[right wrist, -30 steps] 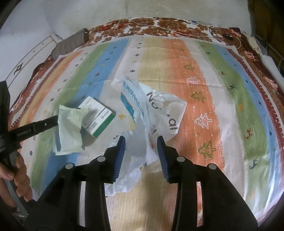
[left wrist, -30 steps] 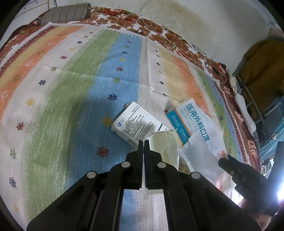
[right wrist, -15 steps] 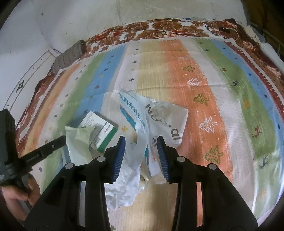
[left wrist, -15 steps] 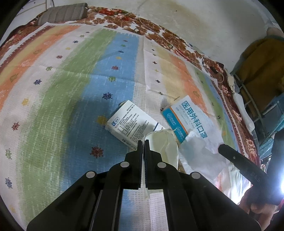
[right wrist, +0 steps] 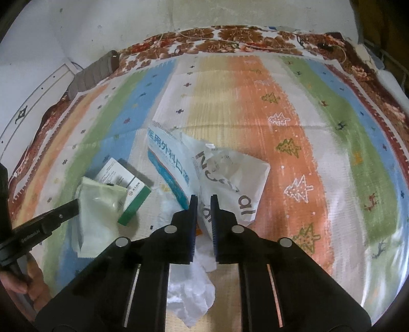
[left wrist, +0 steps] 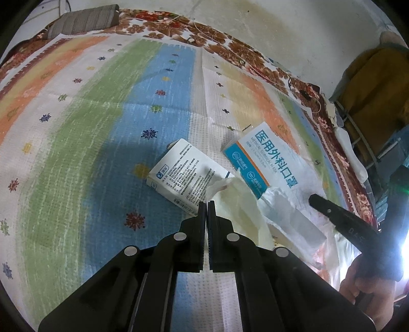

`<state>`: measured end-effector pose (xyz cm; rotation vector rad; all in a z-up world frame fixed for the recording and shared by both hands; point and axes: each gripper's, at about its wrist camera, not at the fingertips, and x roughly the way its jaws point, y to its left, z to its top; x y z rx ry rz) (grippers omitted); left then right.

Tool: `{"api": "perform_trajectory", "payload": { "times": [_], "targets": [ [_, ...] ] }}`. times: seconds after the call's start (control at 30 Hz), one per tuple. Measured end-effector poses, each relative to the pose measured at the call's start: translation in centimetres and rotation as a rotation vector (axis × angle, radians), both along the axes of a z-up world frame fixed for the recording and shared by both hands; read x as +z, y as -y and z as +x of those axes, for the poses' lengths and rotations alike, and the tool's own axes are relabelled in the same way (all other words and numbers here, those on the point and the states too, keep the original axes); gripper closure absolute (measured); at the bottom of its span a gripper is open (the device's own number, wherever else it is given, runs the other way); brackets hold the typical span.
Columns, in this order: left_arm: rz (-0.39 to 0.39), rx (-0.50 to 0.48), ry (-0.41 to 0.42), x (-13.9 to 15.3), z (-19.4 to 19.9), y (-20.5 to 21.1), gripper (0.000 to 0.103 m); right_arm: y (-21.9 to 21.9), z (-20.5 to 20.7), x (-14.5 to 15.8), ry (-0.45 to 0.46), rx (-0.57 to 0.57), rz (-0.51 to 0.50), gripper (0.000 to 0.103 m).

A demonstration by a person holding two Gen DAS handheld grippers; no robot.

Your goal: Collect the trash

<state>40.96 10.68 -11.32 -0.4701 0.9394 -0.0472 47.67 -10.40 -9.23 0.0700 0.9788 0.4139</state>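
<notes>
My left gripper [left wrist: 207,204] is shut on a pale yellowish wrapper [left wrist: 242,204], which hangs to its right; the wrapper also shows in the right wrist view [right wrist: 99,206]. A white medicine box [left wrist: 186,173] lies just beyond it, green-sided in the right wrist view [right wrist: 127,189]. A blue-and-white surgical mask packet [left wrist: 265,155] lies to the right. My right gripper [right wrist: 203,198] has its jaws narrowed on the white plastic bag [right wrist: 237,178], over the bag's edge beside the mask packet [right wrist: 171,161].
Everything lies on a striped woven mat [right wrist: 255,102] over a floral bedspread [right wrist: 230,33]. A grey striped pillow [left wrist: 84,20] sits at the far left corner. A wall runs behind. A metal rack [left wrist: 358,132] stands at the right.
My right gripper's jaws have narrowed onto the plastic bag. My left gripper, still holding the wrapper, has shifted a little toward the box and bag.
</notes>
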Motion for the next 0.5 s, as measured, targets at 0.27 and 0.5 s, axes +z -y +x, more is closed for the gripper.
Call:
{"api": "perform_trajectory", "payload": {
  "times": [0.27, 0.5],
  "targets": [
    [0.005, -0.010, 0.002, 1.6, -0.2, 0.4, 0.103, 0.3, -1.4, 3.0, 0.089, 0.013, -0.022, 0.100],
    [-0.029, 0.016, 0.024, 4.8, -1.9, 0.6, 0.103, 0.8, -4.2, 6.6, 0.144, 0.038, -0.053, 0.100]
  ]
}}
